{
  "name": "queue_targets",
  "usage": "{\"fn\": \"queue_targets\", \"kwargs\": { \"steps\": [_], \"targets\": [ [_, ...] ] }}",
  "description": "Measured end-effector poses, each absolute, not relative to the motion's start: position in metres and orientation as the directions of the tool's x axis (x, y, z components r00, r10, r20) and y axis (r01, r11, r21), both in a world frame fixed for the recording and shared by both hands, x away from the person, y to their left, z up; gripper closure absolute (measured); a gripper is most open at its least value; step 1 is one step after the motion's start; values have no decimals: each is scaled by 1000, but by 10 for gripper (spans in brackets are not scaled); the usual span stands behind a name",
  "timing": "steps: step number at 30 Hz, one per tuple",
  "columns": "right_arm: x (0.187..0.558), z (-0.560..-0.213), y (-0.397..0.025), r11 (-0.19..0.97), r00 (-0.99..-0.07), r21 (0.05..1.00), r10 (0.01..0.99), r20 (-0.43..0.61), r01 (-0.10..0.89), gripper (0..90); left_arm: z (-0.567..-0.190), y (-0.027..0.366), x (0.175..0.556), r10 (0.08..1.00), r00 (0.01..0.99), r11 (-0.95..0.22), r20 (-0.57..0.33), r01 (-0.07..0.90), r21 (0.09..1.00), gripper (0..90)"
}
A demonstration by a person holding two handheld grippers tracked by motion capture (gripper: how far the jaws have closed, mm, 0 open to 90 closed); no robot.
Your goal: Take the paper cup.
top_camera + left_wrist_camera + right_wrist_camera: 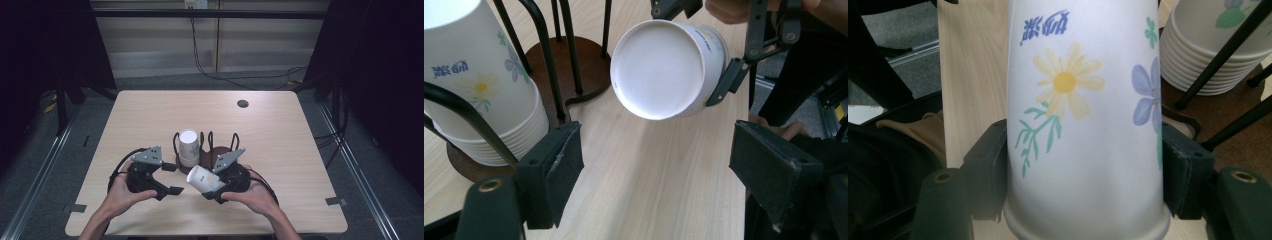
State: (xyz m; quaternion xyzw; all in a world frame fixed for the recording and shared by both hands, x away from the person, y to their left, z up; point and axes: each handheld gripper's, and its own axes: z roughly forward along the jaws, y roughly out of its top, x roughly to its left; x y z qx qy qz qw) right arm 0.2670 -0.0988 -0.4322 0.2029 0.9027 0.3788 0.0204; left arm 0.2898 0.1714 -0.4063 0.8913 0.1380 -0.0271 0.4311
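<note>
Paper cup (205, 181) with a flower print is clamped between the fingers of the right gripper (220, 187), held near the front of the wooden surface (280, 145) and lifted clear of it. In the high view the cup lies tilted, its white base turned toward the left gripper (167, 182). The right gripper view shows the cup (1083, 125) seized by its side wall near the rim, one finger pad (990, 165) against each flank, with a yellow daisy and a blue flower on the print.

Left gripper fingers stand wide apart and hold nothing; in the left gripper view the held cup's base (659, 67) faces the camera, beyond and between the two pads (556, 170), not touching either.

Behind both grippers, near the middle of the surface, stands a dark wooden cup rack (220, 150) with upright black wire loops. A stack of matching paper cups (189, 147) sits upside down in its left bay; the left gripper view shows the stack (479, 95) just beside the left pad. Stack and held cup are apart.

A small round dark grommet (243, 103) sits in the far part of the surface. Both hands grip their tools from the near edge.
</note>
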Motion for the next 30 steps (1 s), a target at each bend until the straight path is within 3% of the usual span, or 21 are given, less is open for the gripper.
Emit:
{"fn": "queue_targets", "kwargs": {
  "steps": [30],
  "targets": [
    [263, -431, -91, 749, -940, 571, 305, 151, 335, 330, -416, 151, 284, 175, 973, -676, -154, 232, 700, 191]
  ]
}}
